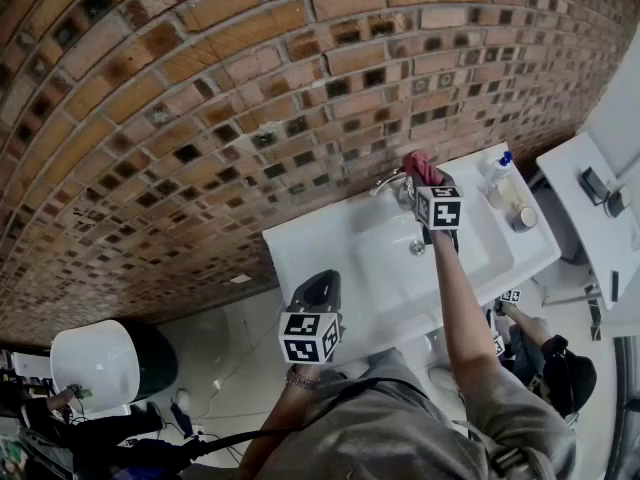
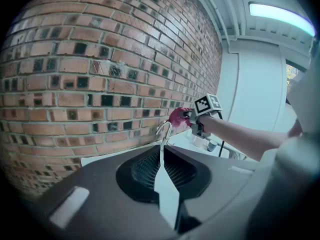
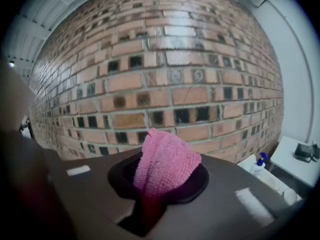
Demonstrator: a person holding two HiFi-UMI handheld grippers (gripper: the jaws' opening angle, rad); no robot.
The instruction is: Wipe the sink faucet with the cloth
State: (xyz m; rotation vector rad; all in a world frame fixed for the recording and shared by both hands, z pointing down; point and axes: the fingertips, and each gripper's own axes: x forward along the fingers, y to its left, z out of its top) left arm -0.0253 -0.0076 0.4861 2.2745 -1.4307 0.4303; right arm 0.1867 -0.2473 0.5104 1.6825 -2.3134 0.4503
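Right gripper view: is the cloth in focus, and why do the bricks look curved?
Right gripper view: the cloth is soft and blurred up close, and the brick wall bulges from wide-angle distortion. Left gripper view: same bowing, and the ceiling light glares white. Head view: brick rows arc too.

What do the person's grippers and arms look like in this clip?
The left gripper and right gripper both have broad dark grey jaws. Each carries a white cube with black square markers. The person wears a grey short-sleeved top and a bracelet on the left wrist. A black cable trails beside that arm.
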